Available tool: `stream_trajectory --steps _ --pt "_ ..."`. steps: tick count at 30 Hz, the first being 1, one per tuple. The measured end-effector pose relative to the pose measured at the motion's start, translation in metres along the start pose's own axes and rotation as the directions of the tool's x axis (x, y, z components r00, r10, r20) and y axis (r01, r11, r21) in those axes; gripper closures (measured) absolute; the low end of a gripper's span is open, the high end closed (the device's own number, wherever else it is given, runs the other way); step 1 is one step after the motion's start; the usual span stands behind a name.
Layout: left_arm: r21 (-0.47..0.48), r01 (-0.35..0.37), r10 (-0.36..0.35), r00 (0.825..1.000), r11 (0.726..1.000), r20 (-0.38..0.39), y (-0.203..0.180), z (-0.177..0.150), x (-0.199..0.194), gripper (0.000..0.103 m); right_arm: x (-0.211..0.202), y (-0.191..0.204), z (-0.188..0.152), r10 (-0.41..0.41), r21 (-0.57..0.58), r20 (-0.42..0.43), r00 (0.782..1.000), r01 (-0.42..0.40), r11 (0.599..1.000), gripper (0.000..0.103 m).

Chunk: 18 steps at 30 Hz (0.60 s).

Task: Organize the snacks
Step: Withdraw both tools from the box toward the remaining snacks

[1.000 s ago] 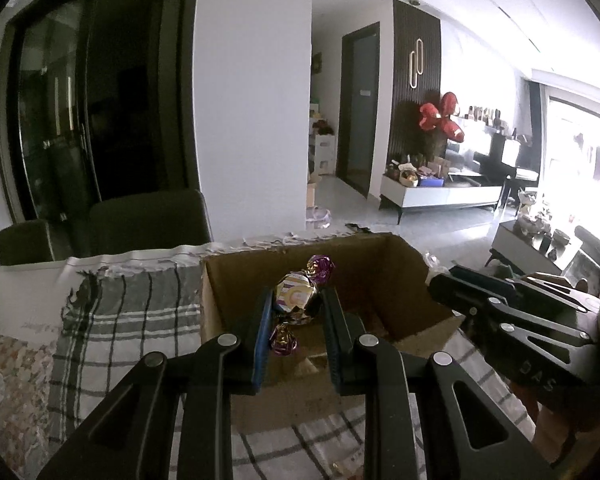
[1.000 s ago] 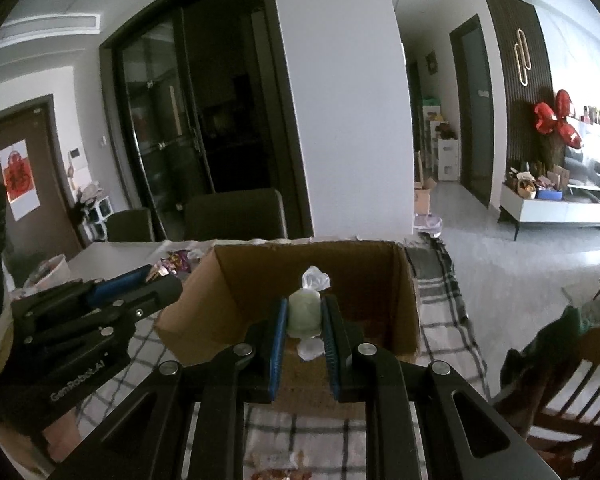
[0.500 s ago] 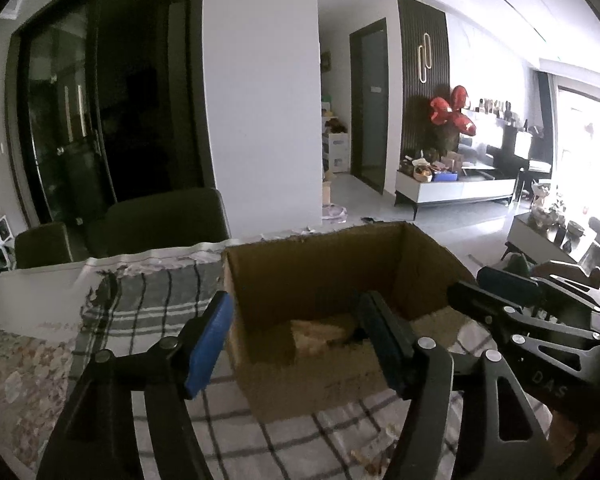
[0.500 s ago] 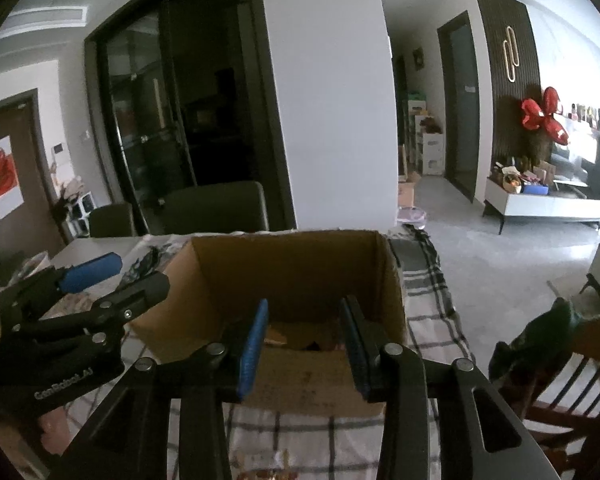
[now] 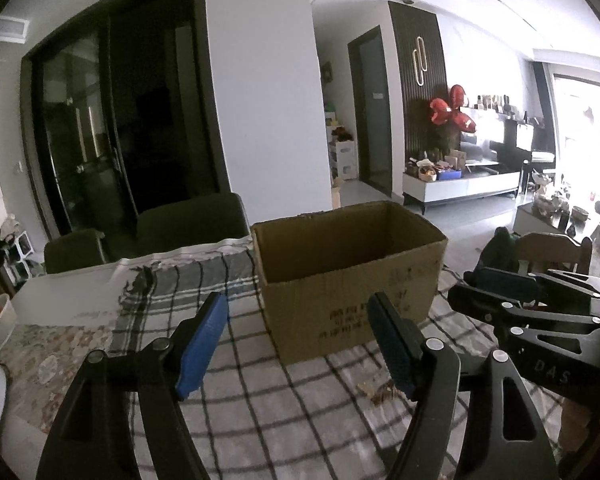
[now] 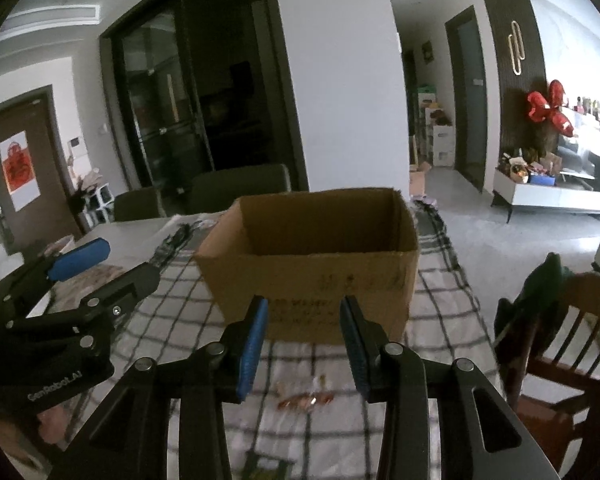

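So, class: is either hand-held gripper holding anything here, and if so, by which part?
Nothing is held. The left hand-held gripper and right hand-held gripper both stand open and empty in front of the cardboard box.

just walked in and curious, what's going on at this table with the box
A person is sorting snacks into a cardboard box on a checked tablecloth, using handheld tongs in each hand. The left tongs have just been opening and the right tongs stand open too; nothing is between either pair. Both sit on the near side of the box. A few wrapped snacks lie on the cloth in front.
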<state>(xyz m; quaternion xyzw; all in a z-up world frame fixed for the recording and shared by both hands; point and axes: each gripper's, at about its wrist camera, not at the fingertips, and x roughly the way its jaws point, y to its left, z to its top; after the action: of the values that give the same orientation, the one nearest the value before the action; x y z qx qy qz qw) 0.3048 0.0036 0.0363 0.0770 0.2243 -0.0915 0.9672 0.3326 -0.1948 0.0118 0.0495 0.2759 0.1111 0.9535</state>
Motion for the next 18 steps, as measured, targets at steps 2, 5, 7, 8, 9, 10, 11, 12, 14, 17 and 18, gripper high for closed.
stream_trajectory --steps 2,5,7,8,9,10,11,12,14,17,18 --pt "-0.004 0.0 0.0 1.0 1.0 0.005 0.0 -0.007 -0.01 0.031 -0.009 0.004 -0.006 0.002 -0.003 0.001 1.0 -0.002 1.0 0.064" --pt "0.007 0.009 -0.009 1.0 1.0 0.004 -0.003 -0.017 -0.024 0.031 -0.017 0.009 -0.014 0.01 -0.003 -0.005 1.0 -0.01 1.0 0.064" --pt "0.009 -0.001 0.001 1.0 1.0 0.015 -0.005 -0.024 -0.034 0.031 -0.024 0.009 -0.022 0.015 -0.003 -0.016 1.0 -0.015 1.0 0.064" --pt "0.006 -0.003 0.003 1.0 1.0 0.022 -0.005 -0.028 -0.038 0.031 -0.026 0.011 -0.026 0.018 -0.003 -0.022 1.0 -0.018 1.0 0.064" --pt "0.005 0.0 -0.001 1.0 1.0 0.023 -0.006 -0.031 -0.041 0.031 -0.028 0.012 -0.031 0.023 0.001 -0.028 0.999 -0.023 1.0 0.064" --pt "0.006 0.004 -0.005 1.0 1.0 0.02 -0.007 -0.035 -0.044 0.031 -0.029 0.012 -0.034 0.026 0.006 -0.034 0.999 -0.025 1.0 0.064" --pt "0.008 0.008 -0.008 1.0 1.0 0.016 -0.008 -0.039 -0.046 0.031 -0.03 0.012 -0.038 0.031 0.012 -0.044 0.999 -0.031 0.999 0.064" --pt "0.014 0.009 -0.009 1.0 1.0 0.009 -0.009 -0.043 -0.048 0.031 -0.031 0.013 -0.042 0.034 0.015 -0.048 0.998 -0.033 0.999 0.064" --pt "0.028 0.007 -0.006 1.0 1.0 -0.008 -0.011 -0.053 -0.05 0.031 -0.033 0.014 -0.052 0.038 0.02 -0.06 0.997 -0.037 0.999 0.064" --pt "0.033 0.02 -0.018 0.999 0.999 -0.048 -0.015 -0.07 -0.053 0.031 -0.034 0.014 -0.067 0.025 0.018 -0.087 0.996 -0.024 1.0 0.064" --pt "0.03 0.027 -0.025 0.998 0.999 -0.064 -0.015 -0.074 -0.052 0.031 -0.034 0.015 -0.071 0.026 0.019 -0.098 0.995 -0.024 1.0 0.064"
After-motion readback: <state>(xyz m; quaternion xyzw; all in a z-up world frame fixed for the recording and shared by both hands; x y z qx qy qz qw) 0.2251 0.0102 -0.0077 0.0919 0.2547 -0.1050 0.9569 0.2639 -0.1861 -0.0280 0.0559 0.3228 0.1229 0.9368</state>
